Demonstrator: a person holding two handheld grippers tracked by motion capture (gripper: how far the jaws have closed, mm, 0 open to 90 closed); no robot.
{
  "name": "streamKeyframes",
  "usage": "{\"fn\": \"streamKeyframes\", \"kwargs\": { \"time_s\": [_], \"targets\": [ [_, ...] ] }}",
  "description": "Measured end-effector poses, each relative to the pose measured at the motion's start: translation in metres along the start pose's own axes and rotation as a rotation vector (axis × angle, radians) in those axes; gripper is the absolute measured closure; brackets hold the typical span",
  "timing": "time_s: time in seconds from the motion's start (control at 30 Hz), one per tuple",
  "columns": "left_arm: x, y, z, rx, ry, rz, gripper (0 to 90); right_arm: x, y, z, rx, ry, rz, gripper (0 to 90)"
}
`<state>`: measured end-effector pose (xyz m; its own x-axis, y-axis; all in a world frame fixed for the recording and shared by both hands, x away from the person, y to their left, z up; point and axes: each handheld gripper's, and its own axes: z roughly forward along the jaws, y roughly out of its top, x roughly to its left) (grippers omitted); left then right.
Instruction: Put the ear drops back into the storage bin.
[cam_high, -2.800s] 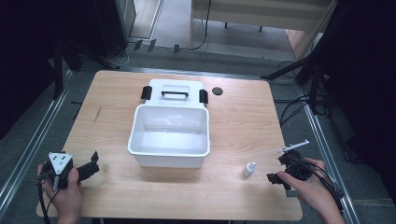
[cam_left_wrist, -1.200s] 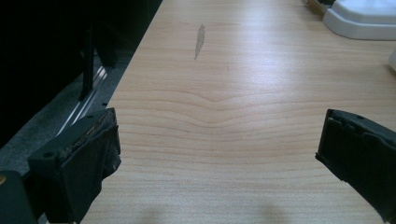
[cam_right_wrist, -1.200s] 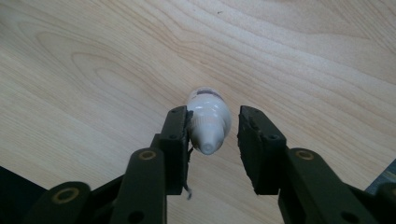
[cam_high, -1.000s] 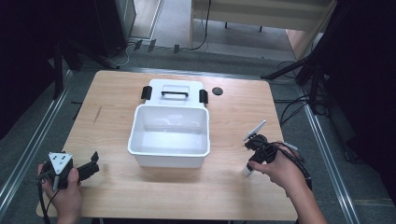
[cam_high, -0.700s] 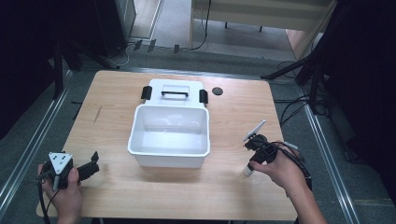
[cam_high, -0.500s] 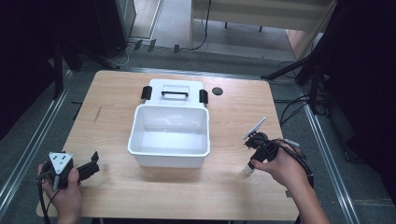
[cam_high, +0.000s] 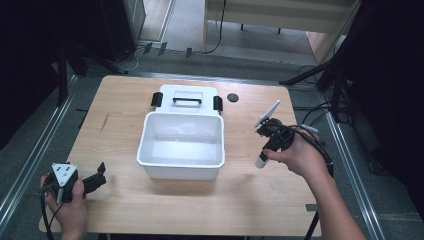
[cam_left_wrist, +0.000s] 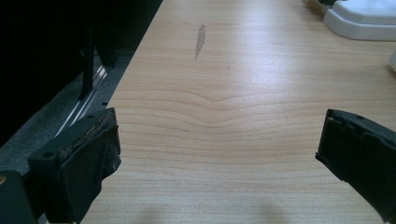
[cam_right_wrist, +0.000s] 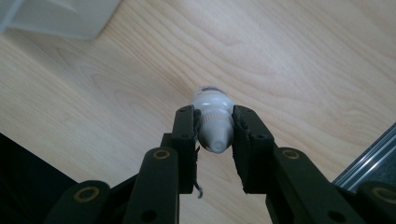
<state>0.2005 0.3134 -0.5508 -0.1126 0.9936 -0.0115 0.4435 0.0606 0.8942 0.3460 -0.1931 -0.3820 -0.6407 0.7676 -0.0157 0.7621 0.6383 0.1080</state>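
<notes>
Pinching a small white plastic dropper bottle (cam_right_wrist: 212, 122) upright, the right gripper (cam_high: 267, 145) hangs just right of the open white plastic bin (cam_high: 181, 167) — leftward is the way; the left gripper (cam_high: 95, 178), jaws spread, sits well apart.

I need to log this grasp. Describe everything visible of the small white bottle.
The small white bottle looks like smooth plastic, with a ribbed collar and a tapered nozzle cap. The right gripper is shut on it, the fingers pressing either side near the cap. It hangs above the wooden table, to the right of the white bin.
</notes>
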Motion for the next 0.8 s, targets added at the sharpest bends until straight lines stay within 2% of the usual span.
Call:
{"fn": "streamKeyframes", "kwargs": {
  "time_s": [0.33, 0.4, 0.47, 0.8],
  "targets": [
    [-0.001, 0.0, 0.0, 0.006, 0.017, 0.006, 0.0, 0.003, 0.042, -0.016, -0.008, -0.004, -0.013, 71.9],
    [-0.001, 0.0, 0.0, 0.006, 0.017, 0.008, 0.0, 0.002, 0.046, -0.016, -0.011, 0.0, -0.012, 71.9],
    [-0.001, 0.0, 0.0, 0.01, 0.015, 0.012, 0.0, -0.002, 0.057, -0.017, -0.014, 0.015, -0.01, 71.9],
    [-0.002, 0.0, 0.001, 0.01, 0.016, 0.019, 0.0, -0.016, 0.083, -0.025, -0.01, 0.011, 0.036, 72.0]
  ]
}}
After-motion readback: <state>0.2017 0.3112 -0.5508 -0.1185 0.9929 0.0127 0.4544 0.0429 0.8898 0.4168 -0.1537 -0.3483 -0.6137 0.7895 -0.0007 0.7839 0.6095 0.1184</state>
